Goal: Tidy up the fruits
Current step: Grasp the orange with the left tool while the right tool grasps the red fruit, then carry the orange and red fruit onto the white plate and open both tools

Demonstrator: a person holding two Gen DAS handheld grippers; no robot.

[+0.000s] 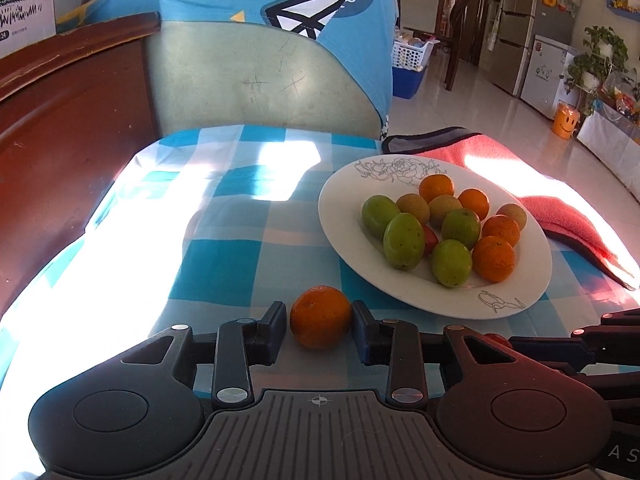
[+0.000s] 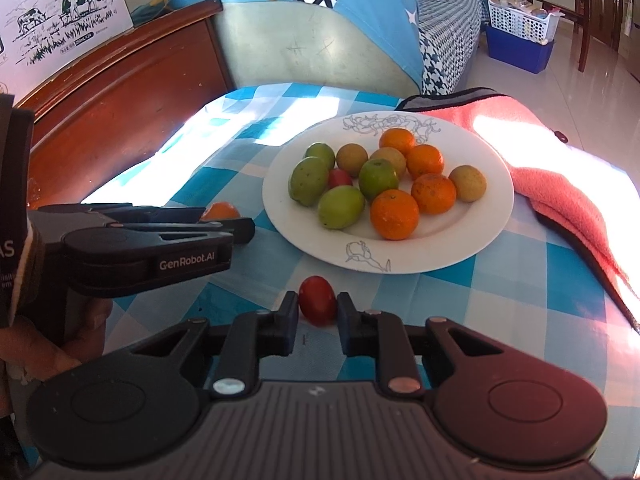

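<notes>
fruits (image 2: 384, 184) on plate (image 2: 480, 236), towel (image 2: 560, 184) right

"GenRobot.AI" on the left hand-held gripper (image 2: 224, 226).

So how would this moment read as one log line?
left gripper: shut on orange | right gripper: shut on red fruit | both beside plate, on the cloth

Left gripper (image 1: 320, 316) points steeply down, jaws closed on an orange (image 1: 320, 316). Right gripper (image 2: 318, 308), at its 3 o'clock, clamps a red fruit (image 2: 317, 300).
</notes>
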